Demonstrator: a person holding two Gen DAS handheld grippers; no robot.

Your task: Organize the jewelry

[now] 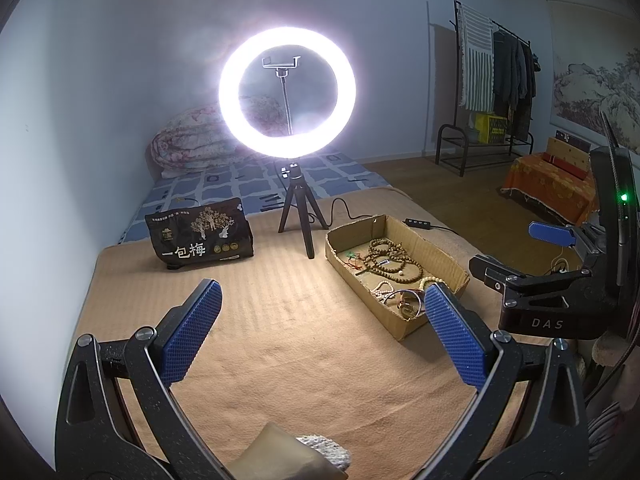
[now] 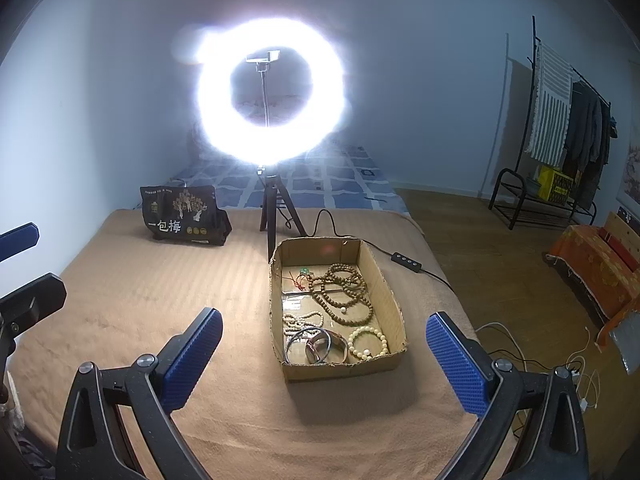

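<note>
A shallow cardboard box (image 2: 384, 292) sits on the tan blanket and also shows in the left wrist view (image 1: 440, 252). In it lie long brown bead strands (image 2: 344, 292), a cream bead bracelet (image 2: 368, 342), metal bangles (image 2: 308, 346), a small pale bead string (image 2: 298, 320) and a red-corded green charm (image 2: 302, 274). My right gripper (image 2: 324, 340) is open and empty, above the box's near end. My left gripper (image 1: 320, 314) is open and empty, left of the box. The right gripper also shows in the left wrist view (image 1: 516, 248).
A lit ring light on a small tripod (image 2: 272, 216) stands behind the box, its cable and remote (image 2: 406, 260) trailing right. A black snack bag (image 2: 182, 216) stands at back left. The blanket's right edge drops to a wood floor (image 2: 500, 264) with cables.
</note>
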